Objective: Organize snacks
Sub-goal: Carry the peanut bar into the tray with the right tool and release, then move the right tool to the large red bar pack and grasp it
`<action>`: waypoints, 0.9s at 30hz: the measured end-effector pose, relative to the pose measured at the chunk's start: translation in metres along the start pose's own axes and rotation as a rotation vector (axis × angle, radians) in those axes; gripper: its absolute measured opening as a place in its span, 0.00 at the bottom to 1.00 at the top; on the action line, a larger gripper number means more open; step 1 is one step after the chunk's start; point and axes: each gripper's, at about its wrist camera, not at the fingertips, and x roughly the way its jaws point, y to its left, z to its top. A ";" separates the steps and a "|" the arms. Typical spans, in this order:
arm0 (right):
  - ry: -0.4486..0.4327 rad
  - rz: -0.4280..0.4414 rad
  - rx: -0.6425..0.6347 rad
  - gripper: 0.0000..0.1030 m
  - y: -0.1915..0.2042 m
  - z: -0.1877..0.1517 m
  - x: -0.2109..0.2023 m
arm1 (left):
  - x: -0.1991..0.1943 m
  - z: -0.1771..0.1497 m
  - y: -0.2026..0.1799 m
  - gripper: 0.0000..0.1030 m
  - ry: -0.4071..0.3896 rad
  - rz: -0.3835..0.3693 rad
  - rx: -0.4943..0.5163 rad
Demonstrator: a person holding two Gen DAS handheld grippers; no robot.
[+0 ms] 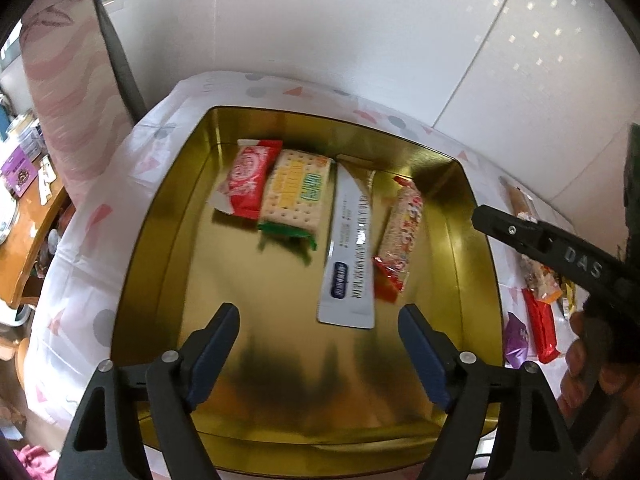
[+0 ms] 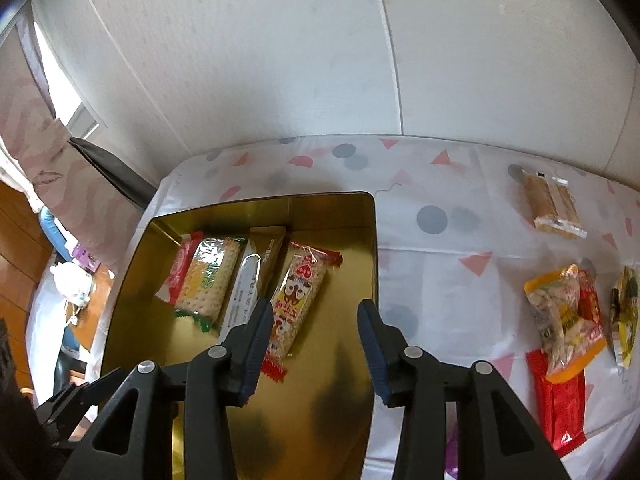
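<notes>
While four packets already lie in a row inside the gold tin (image 1: 160, 248), the rest of the snacks wait on the tabletop (image 2: 460, 240) to its right. In the tin, from left: a red wafer packet (image 1: 248, 178), a cracker packet (image 1: 296, 196) overlapping it, a long white sachet (image 1: 350, 256), and a rice cracker roll (image 1: 400, 232) with red crimped ends. The left gripper (image 1: 320, 320) hangs over the tin's near floor with its jaws wide apart and nothing between them. The right gripper (image 2: 316, 316) is likewise spread and empty, over the tin's right half, just beside the rice cracker roll (image 2: 298, 300).

Outside the tin, the right wrist view shows a clear-wrapped biscuit pack (image 2: 554, 210) toward the far edge, an orange-edged snack bag (image 2: 564, 320) lying on top of a flat red packet (image 2: 560, 404), and a yellow-and-dark packet (image 2: 624, 316) at the frame's edge. A purple wrapper (image 1: 516, 338) shows only in the left wrist view.

All of these look light, with slick crinkly film, and the contents are probably brittle. The orange-edged bag seems the natural next pick: take it across the narrow width at mid-body with a gentle squeeze, since a crimped end alone might slip or let the packet swing. The flat red packet sits low, so a finger would need to get under an edge
</notes>
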 end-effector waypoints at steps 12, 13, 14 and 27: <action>-0.052 -0.010 0.053 0.43 -0.032 -0.029 -0.039 | 0.001 -0.002 -0.032 0.85 -0.018 -0.027 0.066; -0.055 -0.019 0.063 0.43 -0.037 -0.032 -0.042 | 0.000 -0.003 -0.034 0.85 -0.019 -0.029 0.071; -0.057 -0.027 0.072 0.43 -0.043 -0.035 -0.045 | 0.000 -0.004 -0.038 0.85 -0.018 -0.032 0.079; -0.070 -0.143 0.321 0.46 -0.143 -0.081 -0.081 | -0.002 -0.014 -0.096 0.86 -0.018 -0.091 0.234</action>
